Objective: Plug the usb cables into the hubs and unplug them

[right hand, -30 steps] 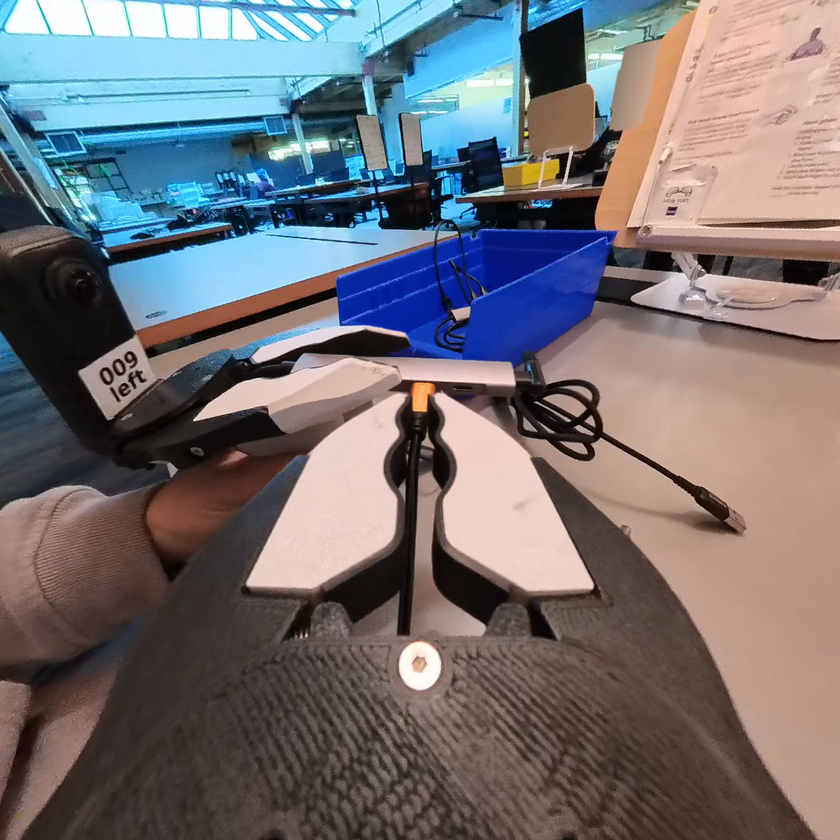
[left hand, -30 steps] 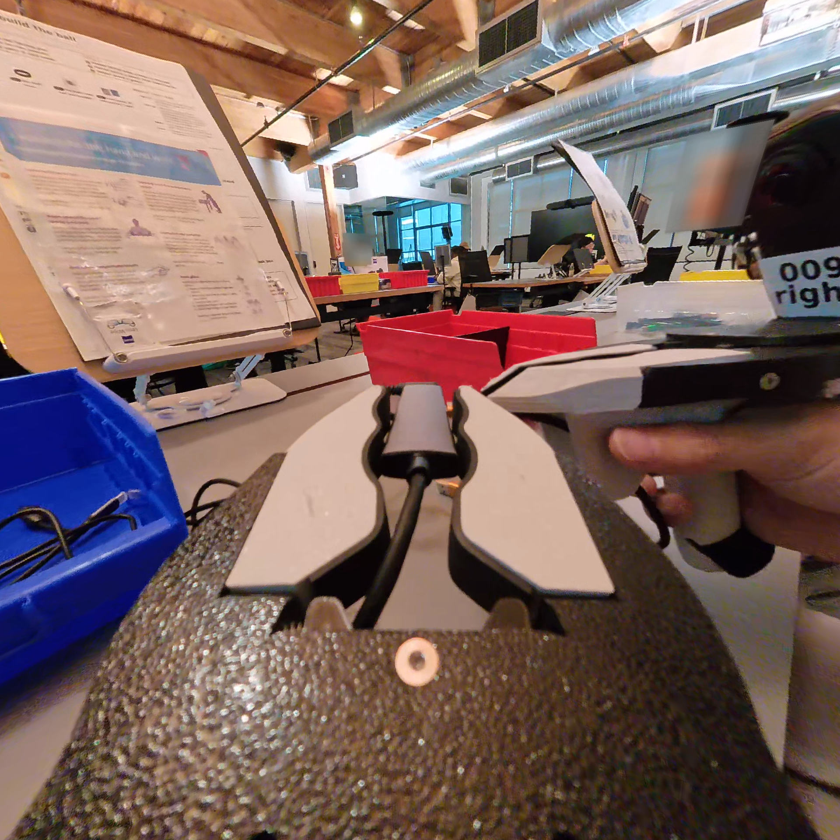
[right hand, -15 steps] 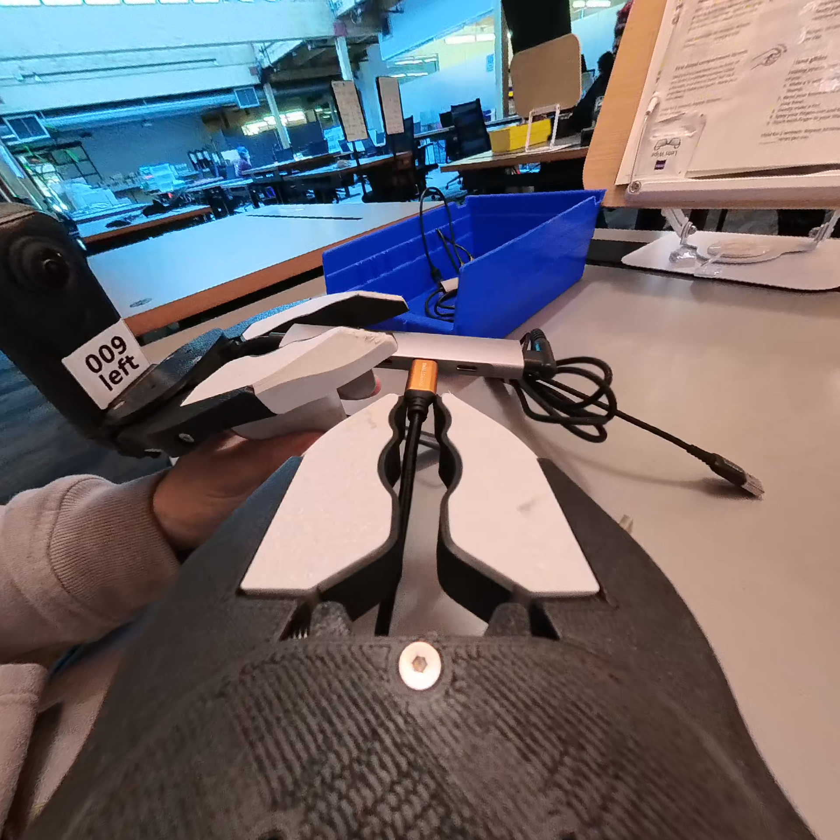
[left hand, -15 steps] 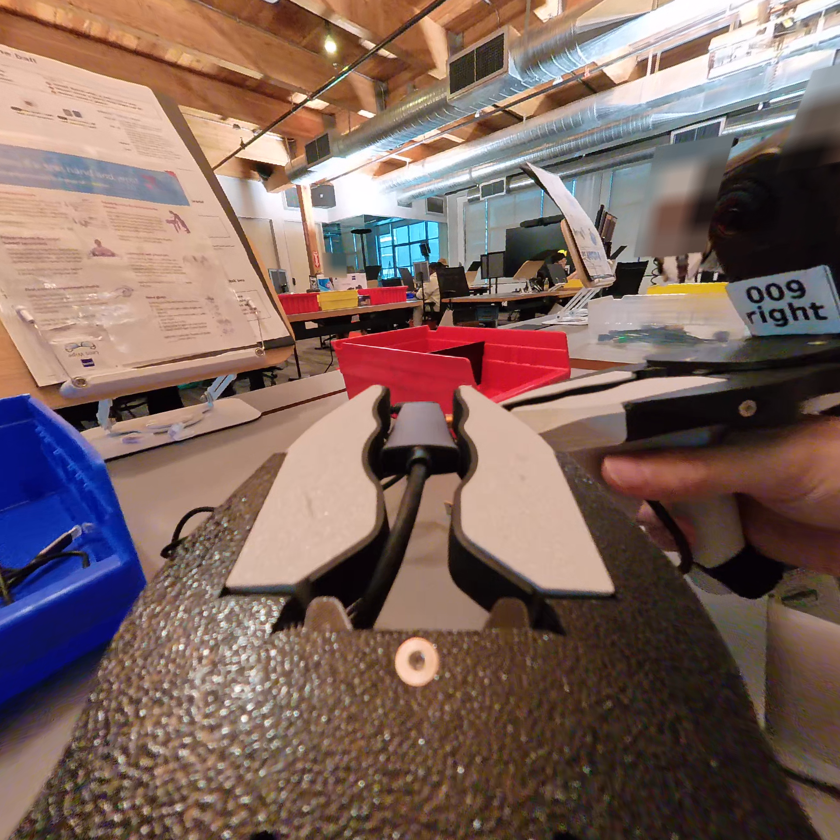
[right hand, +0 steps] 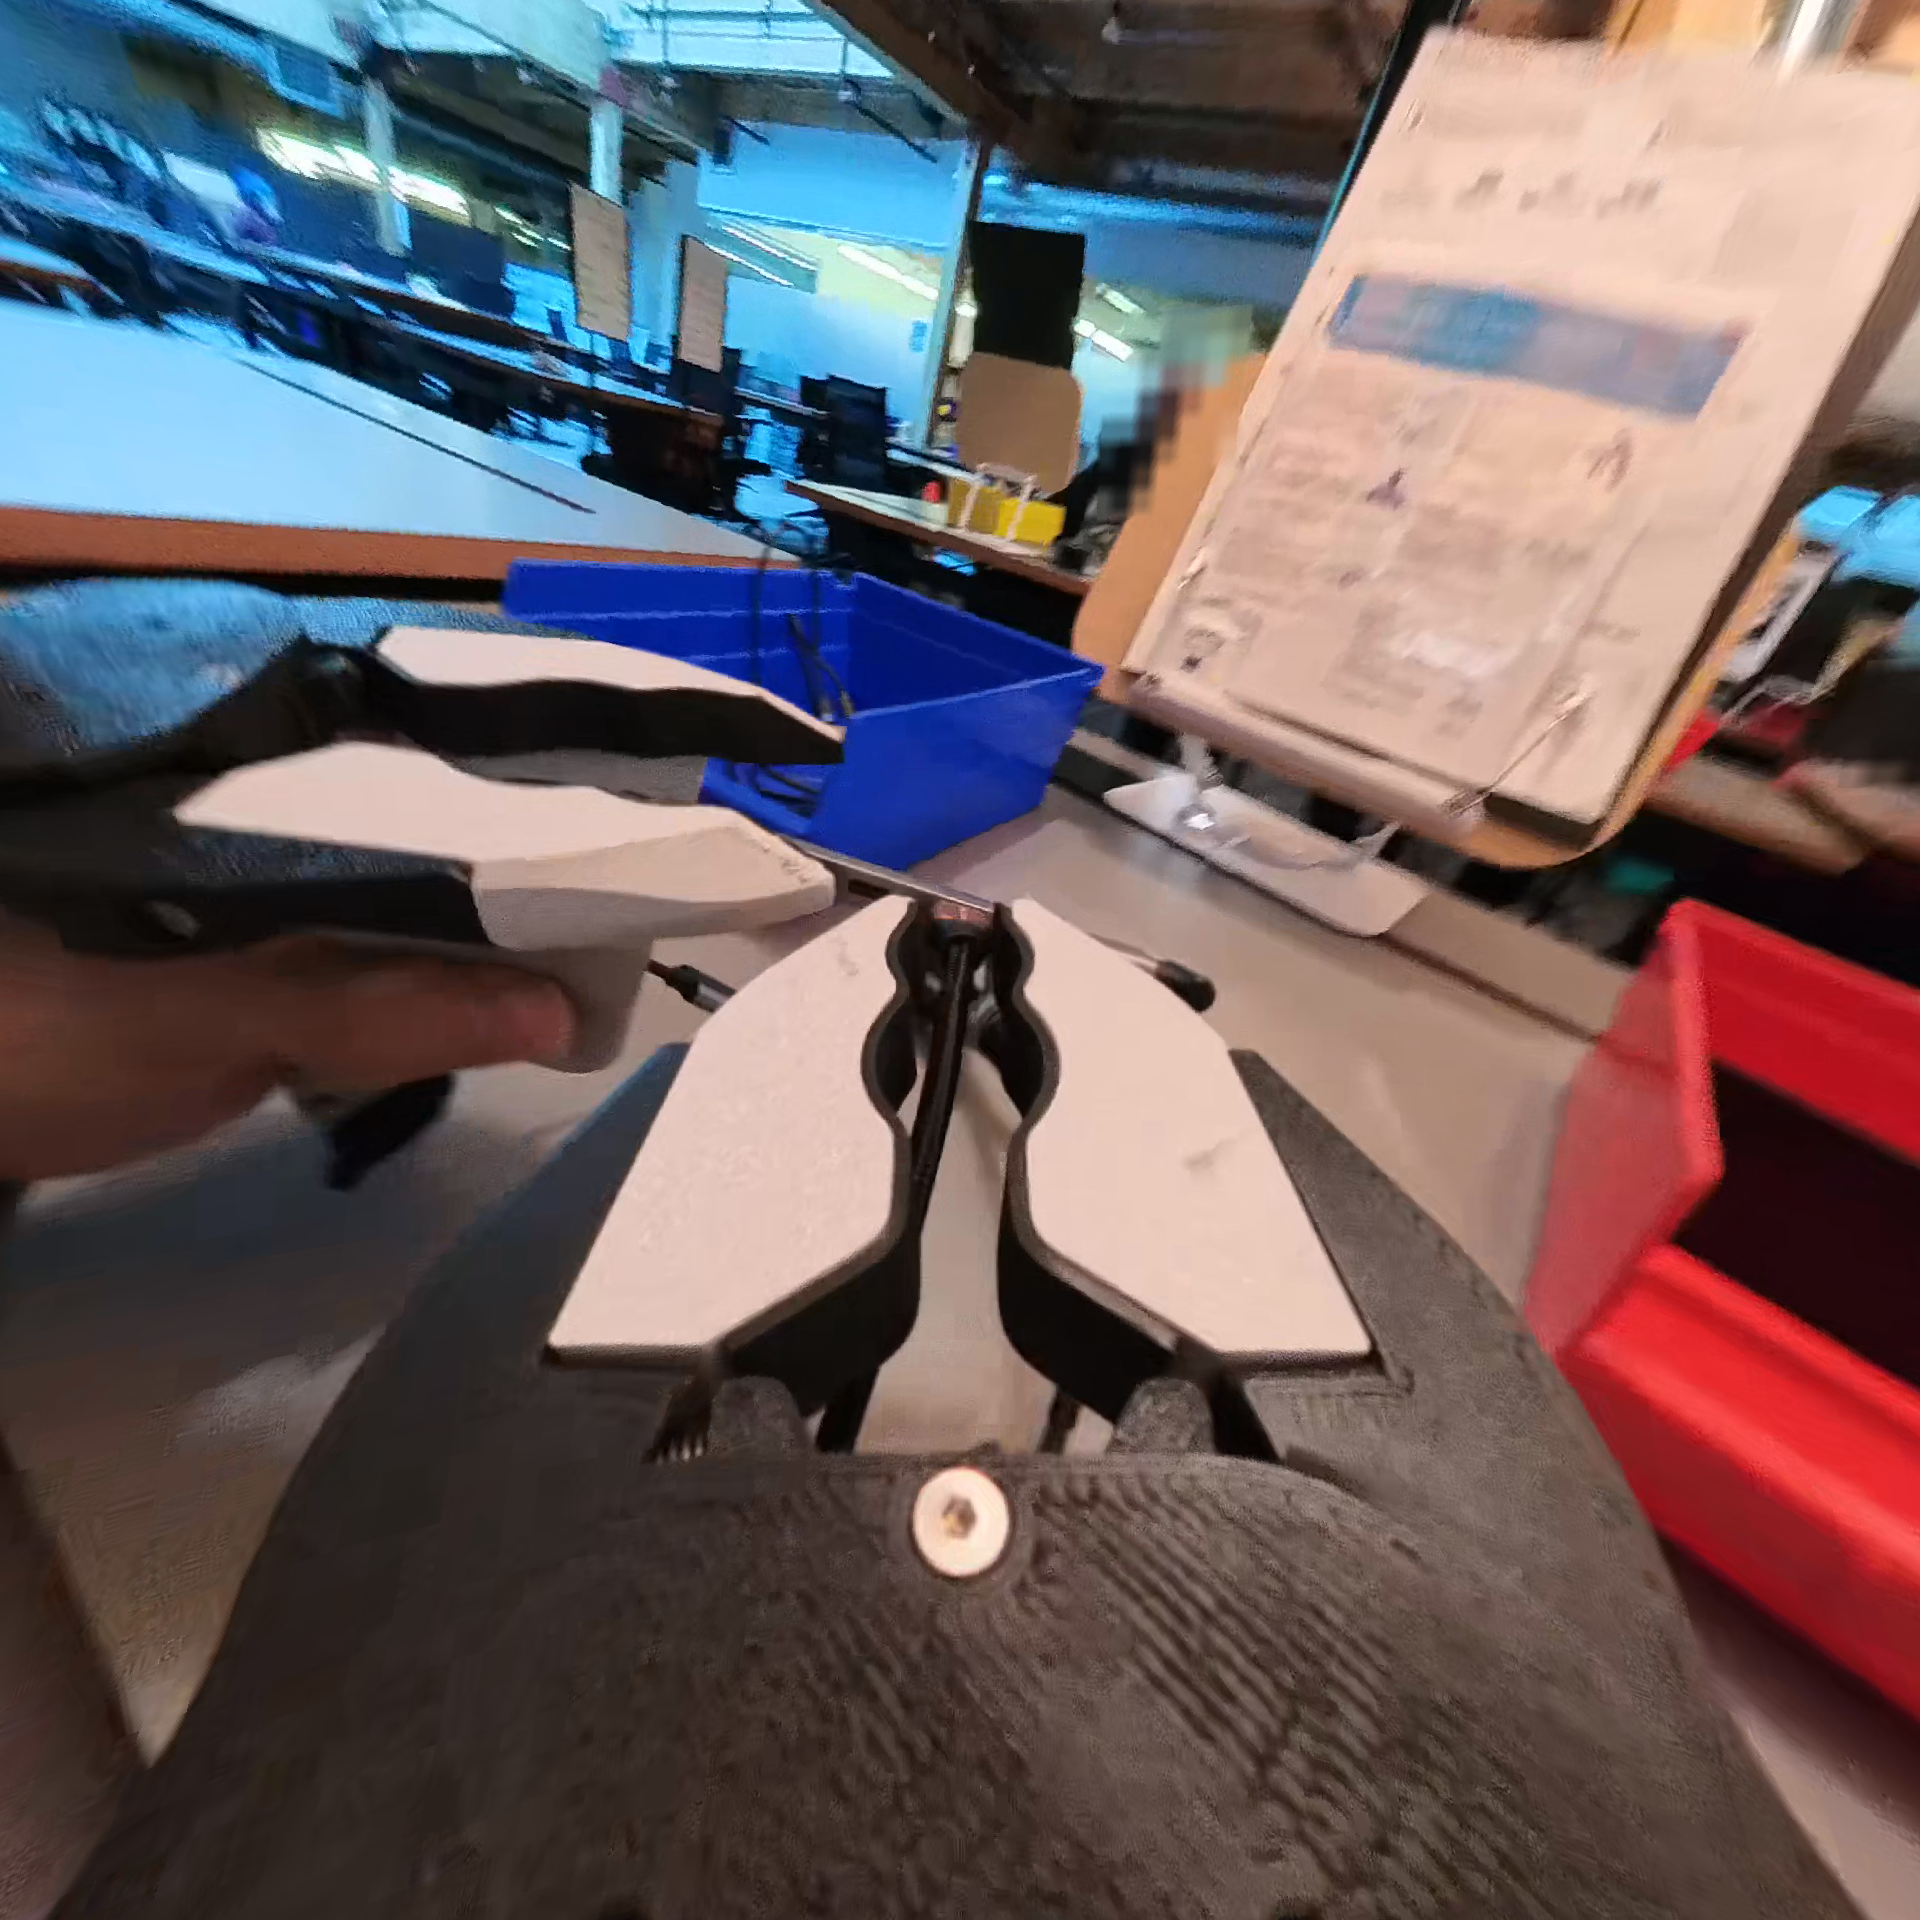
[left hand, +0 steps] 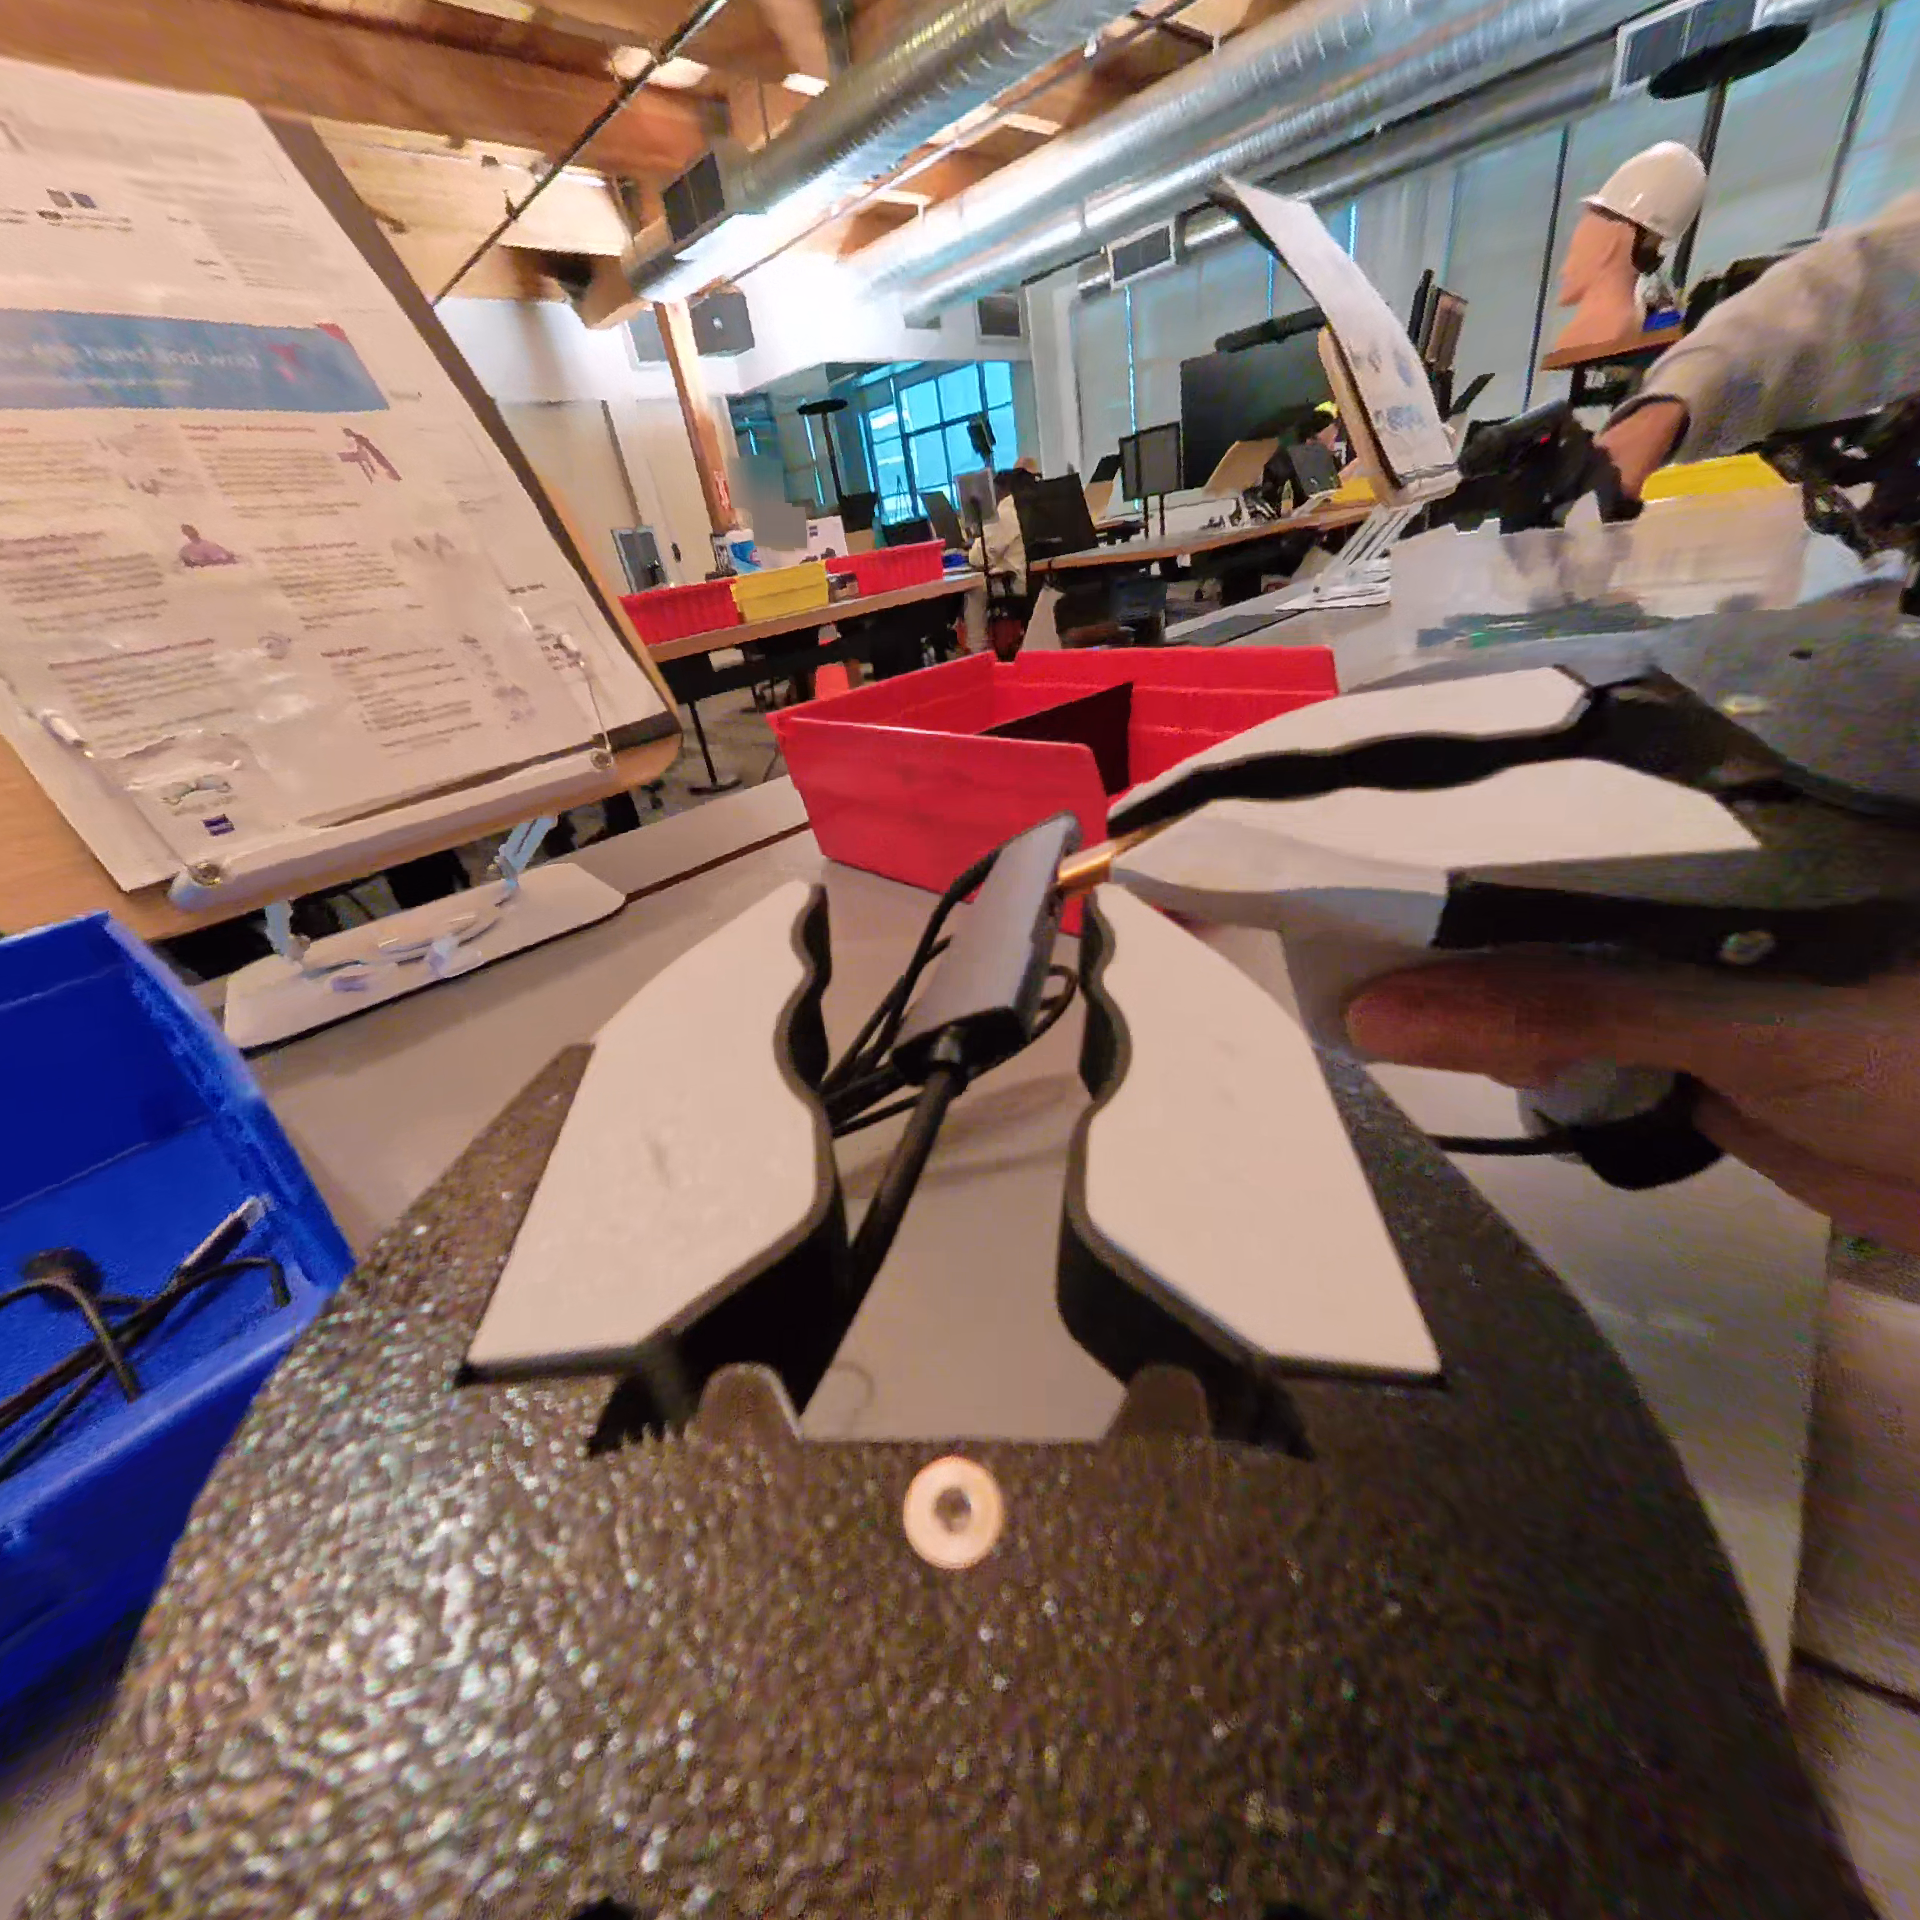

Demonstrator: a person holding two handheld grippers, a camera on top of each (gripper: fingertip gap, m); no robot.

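Observation:
A slim grey USB hub lies tilted between the fingers of my left gripper, which is open and does not pinch it. The hub's own black cable runs back toward the camera. My right gripper comes in from the right, shut on an orange-collared USB plug that meets the hub's far end. In the right wrist view my right gripper is shut on the plug, its black cable trailing back. The hub lies just ahead, and the left gripper is spread open.
A blue bin with black cables sits at the left, also seen in the right wrist view. A red bin stands behind the hub, close at the right in the right wrist view. A document stand is at the back left.
My left gripper has opened and let go of the hub, which now sits tilted between its fingers. My right gripper, still holding the plug, has swung so the red bin is now close on its right.

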